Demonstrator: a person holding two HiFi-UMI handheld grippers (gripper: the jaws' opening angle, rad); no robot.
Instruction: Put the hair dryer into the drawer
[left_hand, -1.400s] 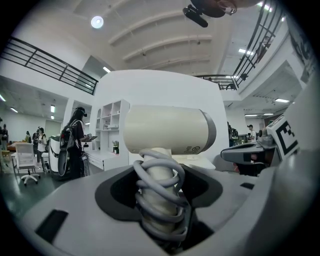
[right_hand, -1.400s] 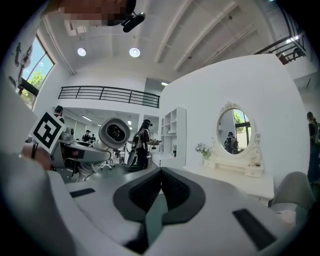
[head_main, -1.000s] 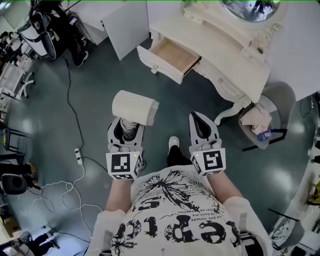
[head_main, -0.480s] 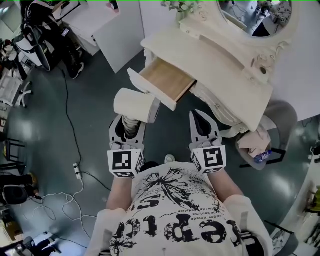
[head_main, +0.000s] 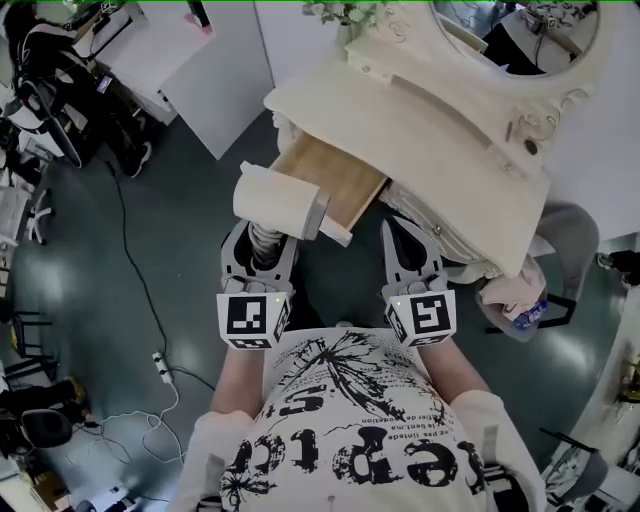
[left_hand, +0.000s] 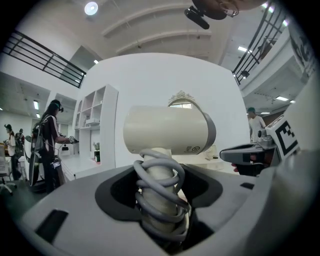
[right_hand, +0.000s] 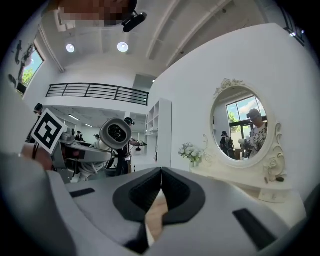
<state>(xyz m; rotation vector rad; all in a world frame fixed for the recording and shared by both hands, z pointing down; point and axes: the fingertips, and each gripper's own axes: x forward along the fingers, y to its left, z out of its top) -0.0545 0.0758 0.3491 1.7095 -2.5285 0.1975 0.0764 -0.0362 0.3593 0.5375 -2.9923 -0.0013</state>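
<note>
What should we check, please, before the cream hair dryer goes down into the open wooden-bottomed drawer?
1. Left gripper shut on the handle of the cream hair dryer: ok.
2. Grey cord coiled round the handle, no loop dangling in view: ok.
3. Wooden-bottomed cream drawer pulled open: ok.
4. Drawer floor bare: the visible part is ok; the part behind the dryer, cannot tell.
5. Right gripper shut, empty and apart from the dryer: ok.

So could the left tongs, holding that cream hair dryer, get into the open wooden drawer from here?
Probably yes. The left tongs grip the cream hair dryer by its cord-wrapped handle, right at the front edge of the open wooden drawer. The drawer stands pulled out, and nothing shows between them.
</note>
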